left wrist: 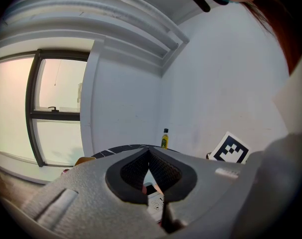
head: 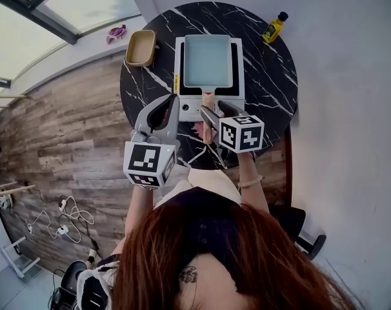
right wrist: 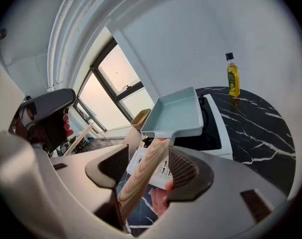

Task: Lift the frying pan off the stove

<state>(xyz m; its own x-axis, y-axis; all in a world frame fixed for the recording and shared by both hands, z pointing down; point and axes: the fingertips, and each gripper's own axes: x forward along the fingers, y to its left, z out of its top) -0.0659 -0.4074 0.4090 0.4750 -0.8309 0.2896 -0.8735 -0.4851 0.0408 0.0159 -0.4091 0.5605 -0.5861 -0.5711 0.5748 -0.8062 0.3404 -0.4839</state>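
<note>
A light blue rectangular frying pan (head: 208, 60) (right wrist: 178, 113) sits on the white stove (head: 180, 63) (right wrist: 225, 128). Its wooden handle (head: 208, 101) (right wrist: 143, 176) points toward me. My right gripper (head: 219, 108) (right wrist: 148, 166) is open around that handle. The handle runs between the two pads, and a gap shows beside the right pad. My left gripper (head: 170, 102) (left wrist: 150, 151) hovers just left of the stove's front, shut with its fingertips touching and nothing held.
The stove stands on a round black marble table (head: 273, 89). A tan bowl (head: 140, 48) is at the stove's left. A yellow oil bottle (head: 273, 28) (right wrist: 233, 76) (left wrist: 164, 138) stands at the far right edge. A white wall lies beyond, and cables lie on the wooden floor.
</note>
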